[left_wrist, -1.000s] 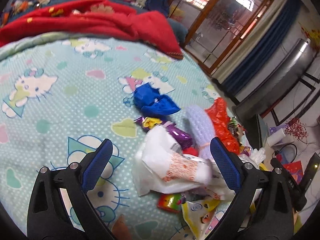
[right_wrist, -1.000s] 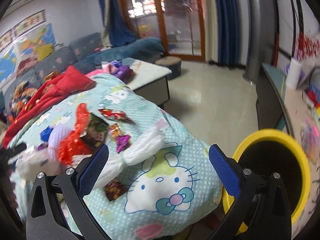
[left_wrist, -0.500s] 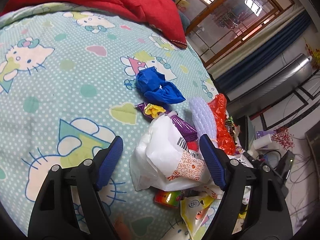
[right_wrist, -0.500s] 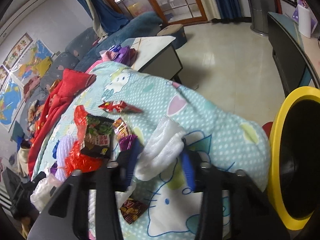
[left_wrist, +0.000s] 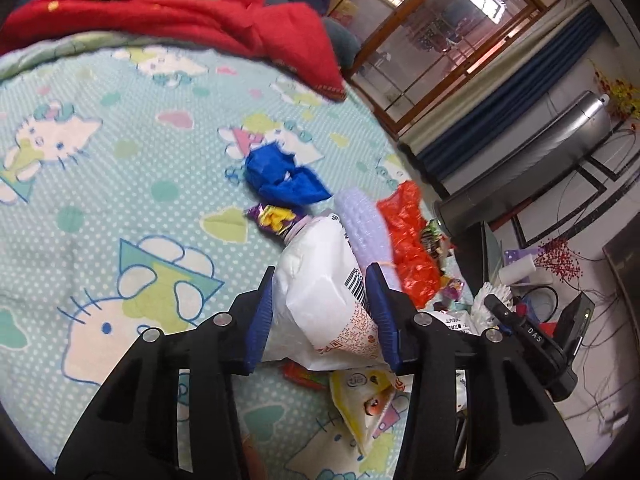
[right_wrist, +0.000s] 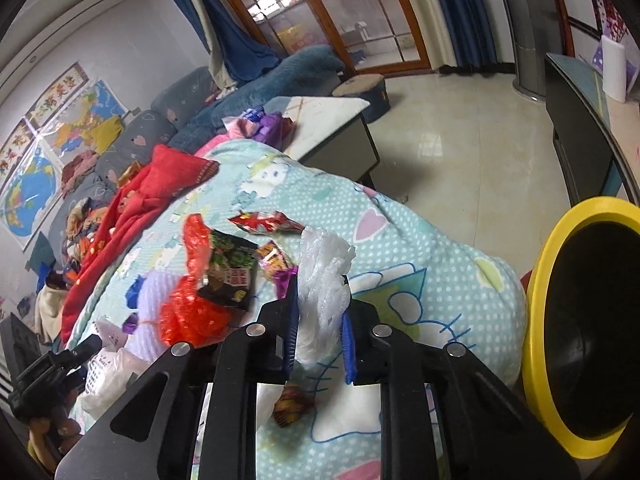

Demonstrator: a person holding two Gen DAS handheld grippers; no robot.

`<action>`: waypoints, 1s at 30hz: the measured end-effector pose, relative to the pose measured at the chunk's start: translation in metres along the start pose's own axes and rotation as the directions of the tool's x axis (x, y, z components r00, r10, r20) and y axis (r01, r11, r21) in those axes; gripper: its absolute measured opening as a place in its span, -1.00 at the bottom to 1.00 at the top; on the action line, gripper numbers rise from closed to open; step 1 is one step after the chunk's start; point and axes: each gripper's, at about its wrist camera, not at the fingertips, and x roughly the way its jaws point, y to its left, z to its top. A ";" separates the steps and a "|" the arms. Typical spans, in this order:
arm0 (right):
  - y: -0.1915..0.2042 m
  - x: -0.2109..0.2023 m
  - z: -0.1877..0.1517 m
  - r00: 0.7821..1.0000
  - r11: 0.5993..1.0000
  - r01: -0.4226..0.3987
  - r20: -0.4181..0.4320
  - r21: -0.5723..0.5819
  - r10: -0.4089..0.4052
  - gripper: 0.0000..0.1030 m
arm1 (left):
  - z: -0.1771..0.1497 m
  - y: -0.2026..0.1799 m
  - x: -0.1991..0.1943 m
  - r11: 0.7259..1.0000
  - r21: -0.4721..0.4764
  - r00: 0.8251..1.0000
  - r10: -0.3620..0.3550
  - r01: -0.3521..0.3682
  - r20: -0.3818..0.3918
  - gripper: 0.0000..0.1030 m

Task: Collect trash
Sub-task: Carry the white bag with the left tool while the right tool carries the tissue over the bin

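My left gripper (left_wrist: 322, 314) is shut on a white paper wrapper (left_wrist: 324, 300) with a barcode, lying on the teal cartoon blanket (left_wrist: 120, 168). My right gripper (right_wrist: 318, 330) is shut on a crumpled white plastic bag (right_wrist: 322, 276) and holds it just above the blanket (right_wrist: 400, 248). A yellow-rimmed bin (right_wrist: 592, 320) with a dark inside stands at the right of the right wrist view. Other trash lies around: a blue wad (left_wrist: 280, 178), a red plastic bag (left_wrist: 408, 240), a lilac bubble sleeve (left_wrist: 362, 220), snack packets (right_wrist: 230, 272).
A red blanket (left_wrist: 180, 12) lies at the far side. A low white table (right_wrist: 324, 120) and tiled floor (right_wrist: 472, 152) lie beyond the blanket's edge. A dark cabinet (right_wrist: 576, 120) stands behind the bin. More packets (left_wrist: 360, 396) lie beneath my left gripper.
Both grippers went from wide open to shut. The left closed on the white paper wrapper, the right moved in over the blanket and closed on the white plastic bag.
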 end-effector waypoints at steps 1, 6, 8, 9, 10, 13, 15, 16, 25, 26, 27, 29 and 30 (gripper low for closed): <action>0.002 -0.003 0.000 1.000 1.000 -0.006 0.009 -0.007 0.006 -0.66 | 0.001 -0.002 -0.004 1.000 0.007 1.000 -0.002 0.002 0.011 -0.29; 0.003 -0.024 0.008 0.998 0.999 -0.031 0.055 -0.009 0.031 -0.66 | 0.009 -0.023 -0.026 0.998 0.064 0.995 -0.005 -0.001 0.096 -0.31; 0.000 -0.032 0.012 0.996 0.999 -0.034 0.077 -0.002 0.034 -0.66 | 0.013 -0.036 -0.032 0.995 0.102 0.992 -0.008 -0.005 0.128 -0.31; -0.003 -0.037 0.015 0.995 0.999 -0.033 0.091 0.002 0.033 -0.66 | 0.014 -0.044 -0.035 0.992 0.126 0.989 -0.009 -0.010 0.145 -0.31; -0.004 -0.042 0.017 0.994 1.000 -0.029 0.104 0.005 0.029 -0.66 | 0.015 -0.050 -0.036 0.990 0.143 0.988 -0.010 -0.012 0.153 -0.31; -0.012 -0.056 0.021 0.990 1.000 -0.009 0.139 0.003 0.008 -0.66 | 0.016 -0.070 -0.034 0.982 0.186 0.986 -0.017 -0.014 0.165 -0.31; -0.018 -0.068 0.022 0.987 1.000 0.007 0.162 0.011 -0.008 -0.66 | 0.015 -0.085 -0.031 0.976 0.218 0.986 -0.031 -0.005 0.164 -0.31; -0.021 -0.072 0.022 0.985 1.000 0.013 0.170 0.016 -0.015 -0.66 | 0.012 -0.090 -0.030 0.973 0.231 0.986 -0.033 -0.006 0.164 -0.31; -0.060 -0.122 0.011 0.960 0.991 0.125 0.249 0.040 -0.131 -0.66 | -0.018 -0.156 -0.004 0.931 0.363 0.991 -0.071 0.025 0.113 -0.31; -0.064 -0.127 0.009 0.956 0.990 0.136 0.254 0.045 -0.143 -0.66 | -0.022 -0.162 -0.001 0.925 0.378 0.992 -0.074 0.028 0.106 -0.31; -0.069 -0.132 0.006 0.953 0.988 0.149 0.260 0.051 -0.157 -0.66 | -0.026 -0.169 0.002 0.920 0.392 0.992 -0.076 0.030 0.101 -0.31; -0.078 -0.141 0.000 0.946 0.984 0.169 0.270 0.063 -0.180 -0.66 | -0.035 -0.184 0.009 0.907 0.420 0.993 -0.082 0.038 0.088 -0.31; -0.083 -0.145 -0.002 0.942 0.981 0.180 0.274 0.069 -0.192 -0.66 | -0.040 -0.191 0.012 0.901 0.433 0.993 -0.085 0.042 0.082 -0.31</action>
